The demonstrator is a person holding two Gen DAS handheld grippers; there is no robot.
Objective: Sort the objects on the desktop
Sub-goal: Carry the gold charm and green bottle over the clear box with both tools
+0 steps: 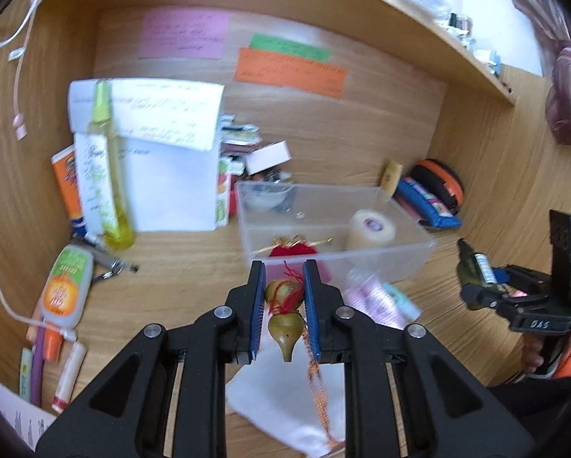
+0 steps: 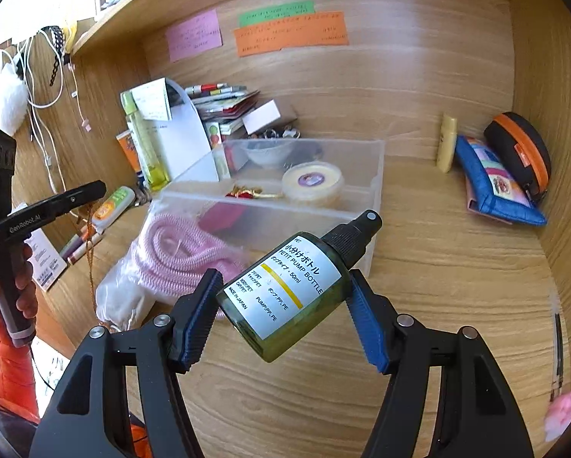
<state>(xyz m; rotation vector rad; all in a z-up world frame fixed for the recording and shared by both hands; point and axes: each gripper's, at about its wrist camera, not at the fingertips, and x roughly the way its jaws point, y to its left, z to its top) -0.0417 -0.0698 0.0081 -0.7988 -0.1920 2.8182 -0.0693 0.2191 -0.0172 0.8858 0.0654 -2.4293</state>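
Gripping a small green gourd charm (image 1: 284, 311) between its blue pads, the left gripper (image 1: 284, 305) fills the lower centre of the left wrist view. The jaws stand nearly closed on the charm's upper bulb. Its red thread wraps the neck, and an orange tassel cord (image 1: 318, 389) trails down to the lower right of the charm.

Just above the charm in that view sits a clear plastic bin (image 1: 407, 257) on the wooden desk (image 1: 194, 278). Inside it lie a red-and-gold ornament (image 1: 293, 248) and a pale roll of tape (image 1: 371, 229).

In the right wrist view, the right gripper (image 2: 281, 311) clamps a dark green pump bottle (image 2: 285, 297) at lower centre. The bottle lies tilted, its black spray top pointing to the upper right. The bin (image 2: 270, 229) is above it, with a bag of pink coiled cord (image 2: 178, 259) to the left.

Risks, as a judgement: the charm is held only by one rounded bulb, so it could twist or slip out. The dangling cord could snag on the bin's rim or on the white pouch (image 1: 285, 416) below. The bottle's smooth round body, held at a slant, could rotate or slide between the pads.
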